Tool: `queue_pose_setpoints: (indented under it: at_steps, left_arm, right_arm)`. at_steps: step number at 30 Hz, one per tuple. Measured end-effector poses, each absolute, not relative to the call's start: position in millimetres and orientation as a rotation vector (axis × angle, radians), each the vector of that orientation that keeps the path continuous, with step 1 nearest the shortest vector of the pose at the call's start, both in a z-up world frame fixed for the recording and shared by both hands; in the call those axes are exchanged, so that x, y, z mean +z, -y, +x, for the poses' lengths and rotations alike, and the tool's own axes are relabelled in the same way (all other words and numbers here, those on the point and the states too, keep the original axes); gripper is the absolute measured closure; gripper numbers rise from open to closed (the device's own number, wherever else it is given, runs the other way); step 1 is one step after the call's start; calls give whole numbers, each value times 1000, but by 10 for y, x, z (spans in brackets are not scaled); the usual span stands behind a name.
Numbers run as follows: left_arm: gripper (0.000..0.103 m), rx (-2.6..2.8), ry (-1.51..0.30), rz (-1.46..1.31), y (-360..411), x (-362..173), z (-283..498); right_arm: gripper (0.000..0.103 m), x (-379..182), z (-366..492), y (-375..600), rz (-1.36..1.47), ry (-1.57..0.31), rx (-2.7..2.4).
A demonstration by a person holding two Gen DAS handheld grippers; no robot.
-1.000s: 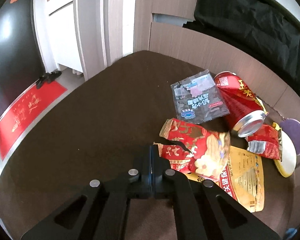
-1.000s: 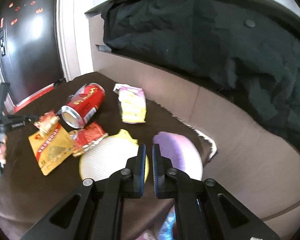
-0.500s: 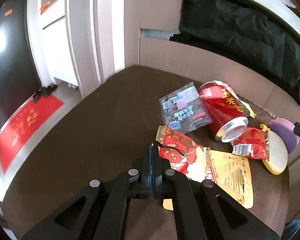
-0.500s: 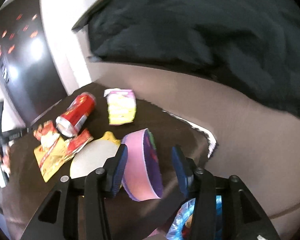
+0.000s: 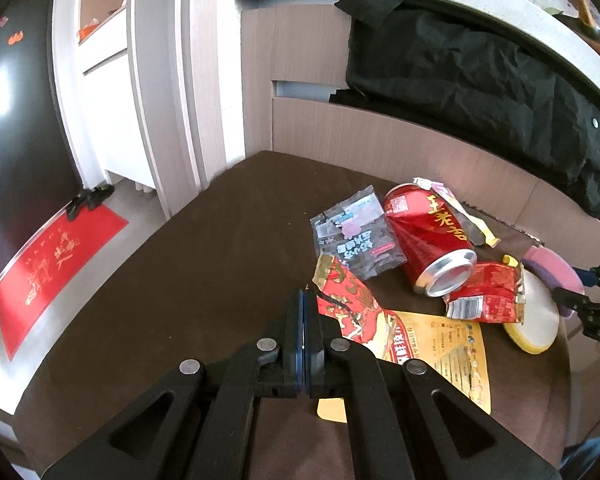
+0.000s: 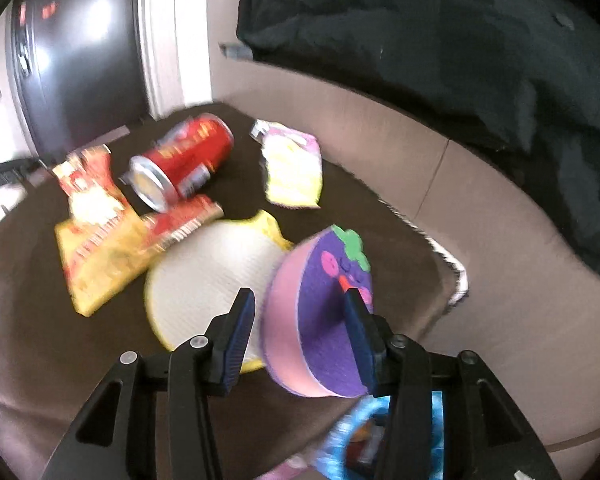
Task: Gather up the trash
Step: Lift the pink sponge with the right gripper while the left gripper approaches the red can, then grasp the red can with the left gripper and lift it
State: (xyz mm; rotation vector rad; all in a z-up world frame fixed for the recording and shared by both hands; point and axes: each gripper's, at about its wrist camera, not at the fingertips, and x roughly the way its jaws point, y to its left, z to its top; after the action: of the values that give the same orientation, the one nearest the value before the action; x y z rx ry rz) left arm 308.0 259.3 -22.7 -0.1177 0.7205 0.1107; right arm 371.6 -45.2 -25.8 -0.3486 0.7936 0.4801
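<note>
Trash lies on a dark brown round table (image 5: 180, 272): a red can (image 5: 428, 240) on its side, a dark clear wrapper (image 5: 356, 240), a red snack bag (image 5: 352, 308), a yellow packet (image 5: 440, 344), a small red wrapper (image 5: 484, 296) and a pale yellow wrapper (image 6: 294, 168). My left gripper (image 5: 302, 300) is shut and empty, its tip beside the red snack bag. My right gripper (image 6: 300, 312) is open around a purple and pink round sponge (image 6: 320, 320), tilted on edge between the fingers. A white and yellow round pad (image 6: 208, 280) lies beside it.
A curved tan bench back (image 5: 400, 148) with a black cloth (image 5: 480, 68) over it runs behind the table. A blue wrapper (image 6: 360, 440) lies below the right gripper. A red doormat (image 5: 52, 268) lies on the floor at left.
My right gripper has opened wide and the purple sponge has tipped up on edge between its fingers. My left gripper has drawn back and risen, staying shut.
</note>
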Motion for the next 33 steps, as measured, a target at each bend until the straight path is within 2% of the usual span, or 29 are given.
queue_pose_setpoints:
  at_steps: [6,13,17,23,24,26,27,28,31,33]
  left_arm:
    - [103,102,-693,-77,-2490,-109,2994]
    - [103,90,-616,-23,-2257,284,2854]
    - [103,62,-630,-53,-2224,447,2840]
    - [101,9,-773,-229,-2433,118,2928]
    - [98,3,-801,-257,-2451,26,2953]
    - [77,23,-827,-271,-2435,-103,2980]
    - [59,22,-831,-274,-2403,-150,2998]
    - [52,12,-822,-276,-2369,-162,3009]
    - [52,-44,-727,-281,-2203,-121,3037]
    - [52,-53,-731,-259,-2096,-92,3125]
  right_arm:
    - [74,-234,3763,528,-335,-775,392]
    - [75,254,3469,836,-201,-635,363]
    - [75,490,3283,1064,-94,-621,387]
    - [75,536,3001,1177,-64,-624,423]
    - [75,504,2972,1164,-68,-628,430]
    - [74,446,2939,1143,-86,-638,422]
    - [74,392,2927,1125,-99,-651,424]
    - [74,347,2930,1113,-103,-664,427]
    - [74,247,2920,1098,-120,-686,425]
    - [74,197,2924,1107,-116,-694,419]
